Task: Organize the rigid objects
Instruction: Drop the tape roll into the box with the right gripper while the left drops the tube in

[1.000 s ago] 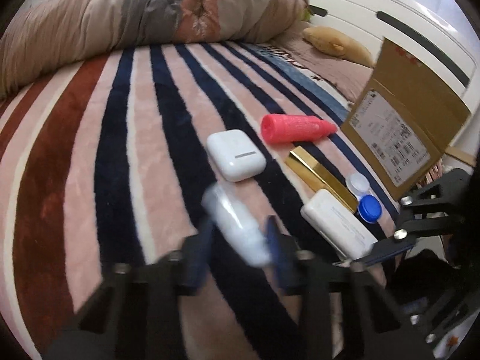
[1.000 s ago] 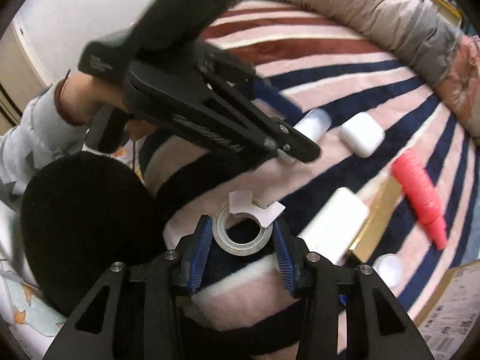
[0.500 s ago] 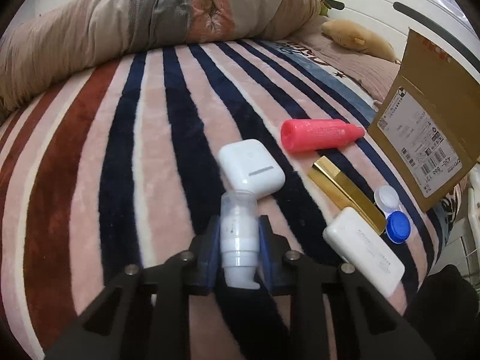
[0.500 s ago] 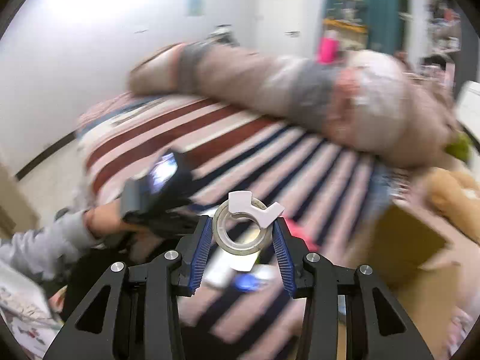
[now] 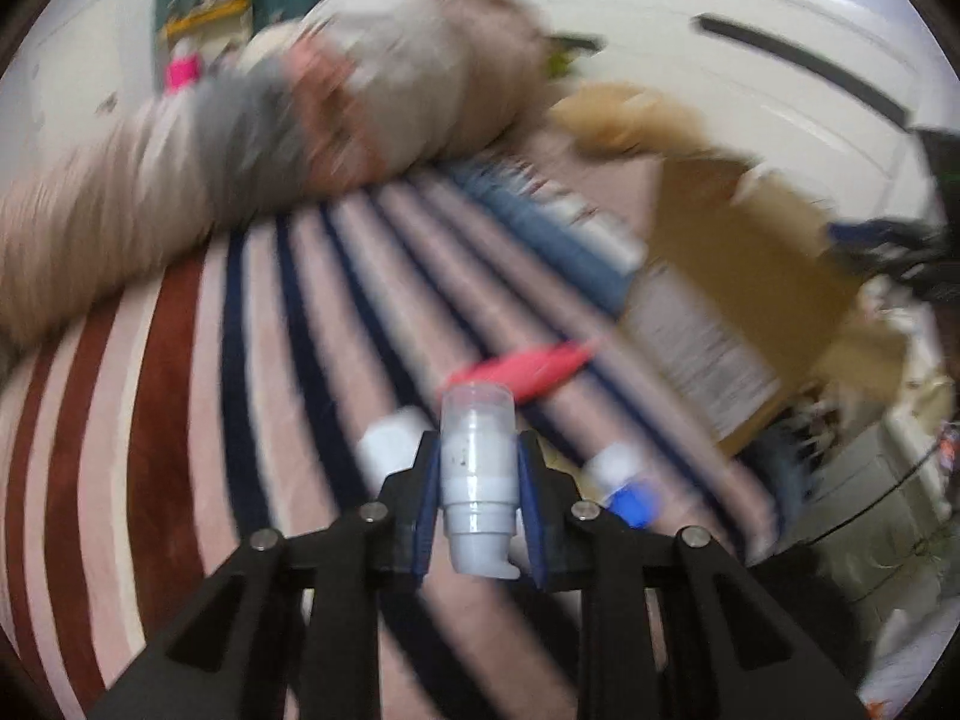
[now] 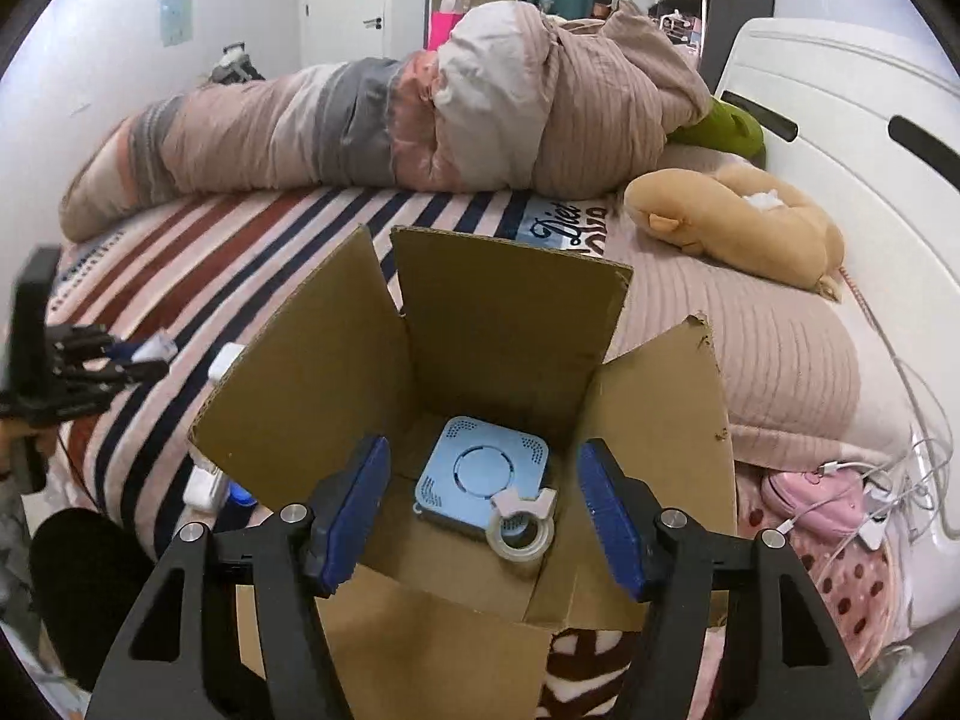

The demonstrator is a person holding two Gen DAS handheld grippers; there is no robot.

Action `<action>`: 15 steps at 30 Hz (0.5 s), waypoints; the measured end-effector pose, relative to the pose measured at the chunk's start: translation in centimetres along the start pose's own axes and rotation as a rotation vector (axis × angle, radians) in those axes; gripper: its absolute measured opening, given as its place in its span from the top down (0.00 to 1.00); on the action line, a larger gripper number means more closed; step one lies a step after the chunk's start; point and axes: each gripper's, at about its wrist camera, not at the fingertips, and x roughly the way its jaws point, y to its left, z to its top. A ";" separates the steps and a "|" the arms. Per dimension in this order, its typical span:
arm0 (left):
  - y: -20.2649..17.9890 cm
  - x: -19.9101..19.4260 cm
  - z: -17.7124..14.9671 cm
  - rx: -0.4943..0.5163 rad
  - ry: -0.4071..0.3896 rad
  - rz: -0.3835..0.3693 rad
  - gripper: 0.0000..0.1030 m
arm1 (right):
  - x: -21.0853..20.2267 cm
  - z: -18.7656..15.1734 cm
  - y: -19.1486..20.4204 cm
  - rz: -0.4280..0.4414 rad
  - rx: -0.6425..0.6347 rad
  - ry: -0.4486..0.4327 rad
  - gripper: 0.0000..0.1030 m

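Bed (image 6: 252, 240): your striped blanket covers it, with a rolled duvet (image 6: 420, 120) along the far side and a tan plush toy (image 6: 738, 228) near the white headboard.
Box (image 6: 510, 336): the cardboard box stands open on the blanket right under your right gripper, all four flaps up. In your left view it sits blurred at the right (image 5: 744, 294), label side towards you.
Right gripper (image 6: 483, 513): your jaws are wide apart and hold nothing; they hang over the box opening.
Left gripper (image 5: 477, 495): your jaws are clamped on the bottle, lifted above the blanket. From your right camera it shows at the far left (image 6: 120, 360), blurred.
Blue device (image 6: 483, 474): a square pale-blue unit lies flat on the box floor.
Tape roll (image 6: 521, 531): it lies inside the box, touching the near edge of the blue device, with its pinkish tab on top.
Bottle (image 5: 478, 468): a small white pump bottle with a clear cap, gripped by its middle, cap pointing away from you.
Red tube (image 5: 522, 369): it lies on the blanket just beyond the bottle's cap, smeared by motion.
White case (image 5: 390, 447): it lies on the blanket just left of your left jaw, too blurred to make out detail.
Blue cap (image 5: 630, 501): it sits on the blanket to the right of your left gripper, beside a white blur you cannot identify.
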 end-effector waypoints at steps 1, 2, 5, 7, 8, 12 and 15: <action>-1.7 -1.0 1.8 0.037 -0.028 -0.033 0.79 | 0.0 -0.1 -0.2 0.009 0.004 -0.007 0.40; -3.2 -1.5 3.2 0.071 -0.047 -0.063 0.79 | -0.4 -0.2 -0.6 0.021 0.008 -0.021 0.40; -8.2 -1.6 7.3 0.154 -0.059 -0.185 0.79 | -0.8 -0.5 -0.8 0.028 0.008 -0.046 0.39; -11.6 -0.3 9.4 0.229 -0.045 -0.192 0.79 | -1.1 -1.0 -1.1 0.029 0.009 -0.059 0.38; -12.9 0.5 10.1 0.259 -0.032 -0.175 0.79 | -1.4 -1.3 -1.4 0.034 0.011 -0.065 0.38; -16.0 5.1 12.0 0.274 0.084 -0.157 0.79 | -2.0 -2.0 -2.3 0.048 0.017 -0.075 0.38; -16.5 7.7 11.7 0.289 0.135 -0.086 0.76 | -2.4 -2.3 -2.6 0.053 0.012 -0.077 0.37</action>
